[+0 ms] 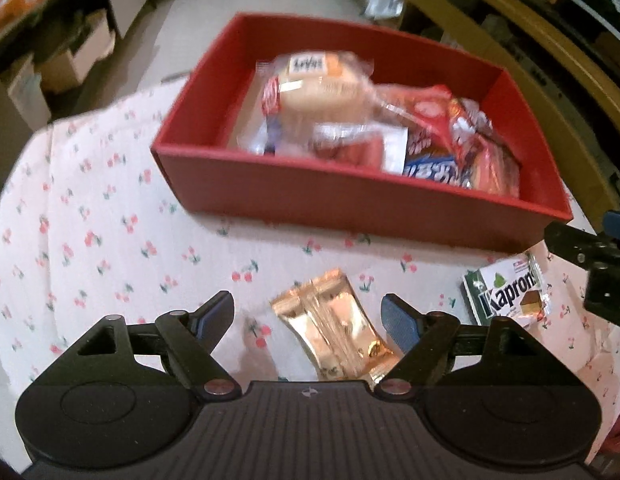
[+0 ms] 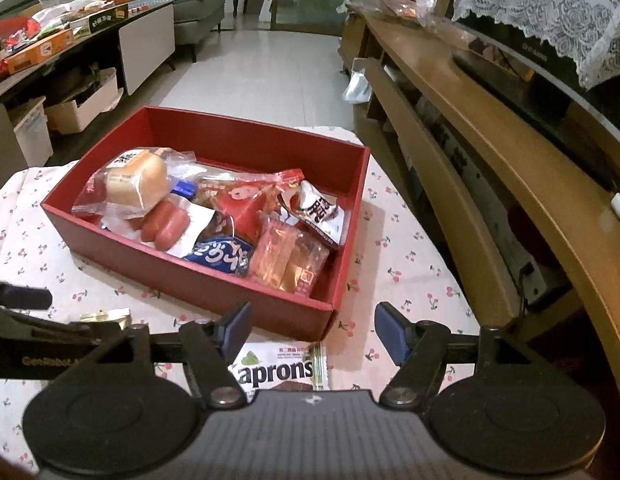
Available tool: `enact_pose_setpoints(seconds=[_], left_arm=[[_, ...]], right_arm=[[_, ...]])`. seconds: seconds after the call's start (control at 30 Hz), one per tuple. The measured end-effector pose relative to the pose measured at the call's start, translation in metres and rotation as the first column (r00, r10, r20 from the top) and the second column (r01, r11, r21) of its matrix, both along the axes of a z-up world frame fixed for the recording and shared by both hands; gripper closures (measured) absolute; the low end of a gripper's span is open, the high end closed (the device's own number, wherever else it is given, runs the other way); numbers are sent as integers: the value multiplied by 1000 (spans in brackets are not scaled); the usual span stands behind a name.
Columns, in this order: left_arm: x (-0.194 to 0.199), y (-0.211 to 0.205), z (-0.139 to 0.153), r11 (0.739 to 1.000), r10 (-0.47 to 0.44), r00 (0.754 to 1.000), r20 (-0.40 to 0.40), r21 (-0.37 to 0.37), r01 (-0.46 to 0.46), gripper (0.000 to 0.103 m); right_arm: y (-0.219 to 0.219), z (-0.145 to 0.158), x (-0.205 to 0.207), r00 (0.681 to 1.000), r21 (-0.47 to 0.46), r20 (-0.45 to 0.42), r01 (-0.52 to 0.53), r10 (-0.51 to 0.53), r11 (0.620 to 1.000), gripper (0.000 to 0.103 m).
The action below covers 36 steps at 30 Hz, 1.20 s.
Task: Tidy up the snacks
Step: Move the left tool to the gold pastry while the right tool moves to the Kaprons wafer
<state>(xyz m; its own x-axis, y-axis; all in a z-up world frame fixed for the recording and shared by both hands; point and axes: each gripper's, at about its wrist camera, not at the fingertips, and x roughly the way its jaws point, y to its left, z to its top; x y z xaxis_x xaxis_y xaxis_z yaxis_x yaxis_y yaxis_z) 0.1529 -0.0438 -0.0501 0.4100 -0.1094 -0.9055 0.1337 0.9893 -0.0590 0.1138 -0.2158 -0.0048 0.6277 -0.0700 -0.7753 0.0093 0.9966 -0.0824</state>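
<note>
A red box [image 1: 350,200] on the cherry-print cloth holds several snacks: a bread bun pack [image 1: 310,84], sausages [image 2: 166,224], red and blue packets. It also shows in the right wrist view [image 2: 250,292]. A gold packet [image 1: 334,324] lies on the cloth between the open fingers of my left gripper [image 1: 308,316]. A white Kaprons wafer pack [image 1: 506,292] lies to its right; in the right wrist view the pack [image 2: 278,368] lies below my open right gripper [image 2: 312,328]. Neither gripper holds anything.
The right gripper's body [image 1: 598,264] shows at the left view's right edge; the left gripper's arm [image 2: 38,332] shows at the right view's left edge. A wooden TV cabinet [image 2: 490,128] stands right of the table. A cluttered counter [image 2: 50,48] stands far left.
</note>
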Motion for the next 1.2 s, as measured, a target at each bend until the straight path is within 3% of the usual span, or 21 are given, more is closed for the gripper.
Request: enact_pose_setpoints(seconds=[0.17, 0.33, 0.43, 0.57, 0.67, 1.0, 1.2], left_arm=[[3, -6, -14, 1000, 10, 999, -52, -5, -10, 17], [-1, -19, -20, 999, 4, 1000, -18, 41, -3, 14], [-8, -29, -17, 995, -48, 999, 13, 88, 46, 29], [-17, -29, -12, 992, -100, 995, 3, 72, 100, 50], [-27, -26, -10, 990, -117, 993, -8, 72, 118, 53], [-37, -10, -8, 989, -134, 991, -22, 54, 135, 53], [-35, -11, -8, 987, -150, 988, -25, 54, 151, 49]], right_arm=[[-5, -5, 1, 1000, 17, -21, 2, -2, 1000, 33], [-13, -11, 5, 998, 41, -53, 18, -16, 999, 33], [-18, -15, 8, 997, 71, -79, 26, -20, 997, 33], [-29, -23, 13, 991, 132, -124, 59, -43, 989, 33], [-38, -34, 20, 983, 183, -171, 91, -59, 979, 33], [-39, -62, 40, 962, 328, -269, 133, -43, 935, 33], [-22, -58, 21, 959, 307, -277, 34, 55, 951, 28]])
